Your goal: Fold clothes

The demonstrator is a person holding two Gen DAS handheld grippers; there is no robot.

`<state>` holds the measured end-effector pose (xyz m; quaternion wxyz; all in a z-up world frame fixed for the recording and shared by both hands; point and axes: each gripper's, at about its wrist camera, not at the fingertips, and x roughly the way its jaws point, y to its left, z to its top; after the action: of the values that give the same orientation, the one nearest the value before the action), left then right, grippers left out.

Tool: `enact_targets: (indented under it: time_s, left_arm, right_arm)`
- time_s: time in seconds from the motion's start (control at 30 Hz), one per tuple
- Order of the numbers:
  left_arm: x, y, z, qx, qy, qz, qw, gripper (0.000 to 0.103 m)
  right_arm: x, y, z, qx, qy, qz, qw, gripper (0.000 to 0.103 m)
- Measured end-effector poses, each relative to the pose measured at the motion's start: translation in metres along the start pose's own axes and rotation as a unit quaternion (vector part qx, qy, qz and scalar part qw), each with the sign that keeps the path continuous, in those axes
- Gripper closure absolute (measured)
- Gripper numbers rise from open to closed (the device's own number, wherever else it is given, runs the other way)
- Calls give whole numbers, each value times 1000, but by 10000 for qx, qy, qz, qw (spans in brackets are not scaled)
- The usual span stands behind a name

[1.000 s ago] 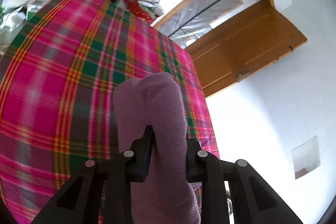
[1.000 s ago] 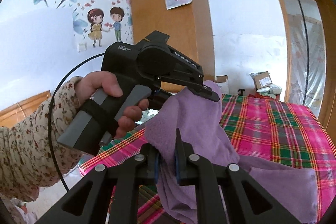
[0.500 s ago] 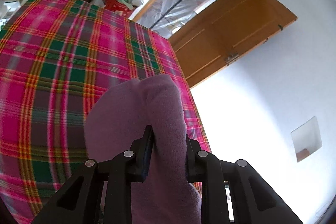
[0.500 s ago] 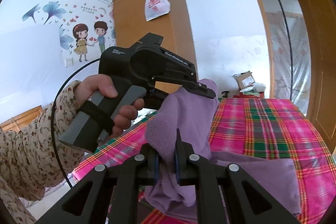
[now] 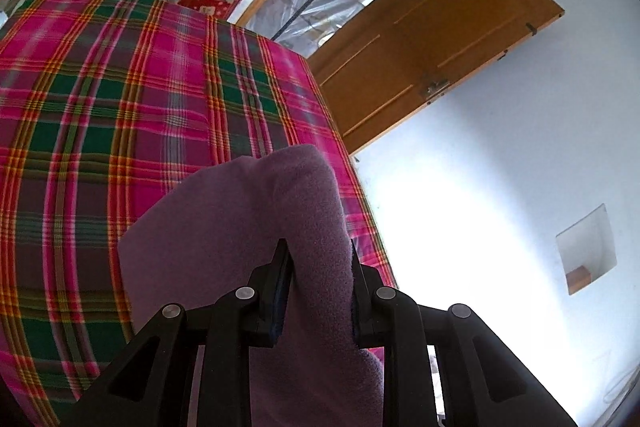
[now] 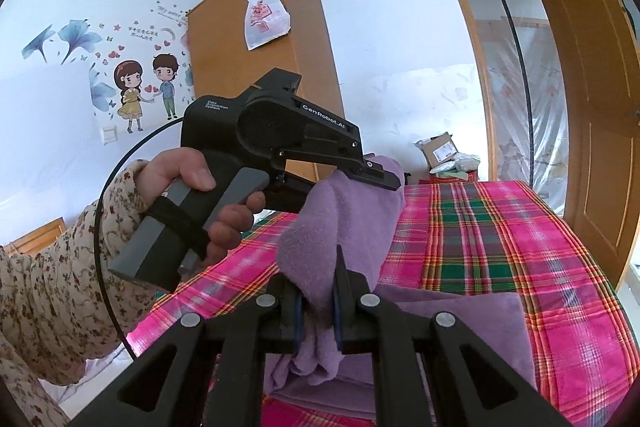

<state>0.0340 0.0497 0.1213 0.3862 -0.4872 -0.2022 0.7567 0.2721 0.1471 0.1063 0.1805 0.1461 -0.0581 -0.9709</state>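
Both wrist cams close, share bedspread (image 5: 120,99).

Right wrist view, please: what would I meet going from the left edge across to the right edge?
Floral sleeve → hand on the left gripper → purple garment it pinches → cardboard box beyond the plaid bed → wooden door.
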Motion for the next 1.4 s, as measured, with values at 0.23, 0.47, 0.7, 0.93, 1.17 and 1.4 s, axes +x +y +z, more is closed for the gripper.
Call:
enact_targets:
  time_s: [0.23, 0.47, 0.7, 0.93, 1.17, 1.4]
  left_arm:
    - [17, -9, -2, 42, 107, 21, 9999, 79]
    - [43, -13, -4, 18, 300, 32, 9995, 79]
    - [72, -18, -8, -4, 488, 51, 9988, 79]
    - [99, -13, -8, -72, 670, 70, 9977, 79]
    - [124, -7, -9, -179, 890, 121, 9958, 79]
    - [141, -6, -13, -168, 1032, 267, 9942, 79]
  right_arm:
    - [-4, -13, -4, 52, 21, -142, 9999, 92]
    - [-7, -35, -14, 116, 135, -347, 9992, 92]
    - [-10, -56, -27, 223, 265, -523, 9980, 92]
    - [-9, -72, -37, 337, 403, -670, 9964, 92]
    - [-6, -90, -48, 483, 593, -861, 9933, 92]
    - [-3, -104, -59, 624, 733, -967, 9906, 91]
